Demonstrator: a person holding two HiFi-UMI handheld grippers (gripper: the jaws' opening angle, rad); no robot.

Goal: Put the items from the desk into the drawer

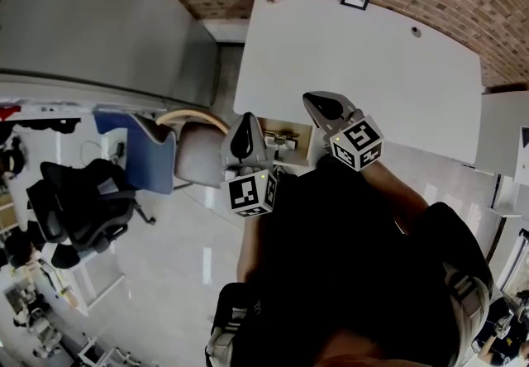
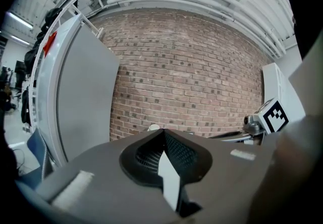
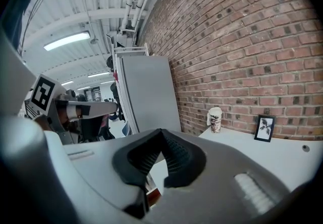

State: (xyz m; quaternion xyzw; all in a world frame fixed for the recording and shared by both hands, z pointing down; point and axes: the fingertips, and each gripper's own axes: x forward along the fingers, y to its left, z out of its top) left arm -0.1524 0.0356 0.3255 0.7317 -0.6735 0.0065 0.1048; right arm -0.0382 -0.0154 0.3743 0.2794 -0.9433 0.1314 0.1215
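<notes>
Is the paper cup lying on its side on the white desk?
No, the paper cup stands upright on the white desk, close to the brick wall.

Head view: the drawer [image 1: 285, 140] under the front edge of the bench [image 1: 364, 59] is largely covered by the left hand-held gripper [image 1: 245, 121] and the right hand-held gripper [image 1: 314, 99], and its contents are too small to identify. Left gripper view: only the top of the paper cup [image 2: 154, 127] shows above the closed jaws. Right gripper view: the cup's print and the motif of the framed picture [image 3: 264, 128] are too small to make out.
</notes>
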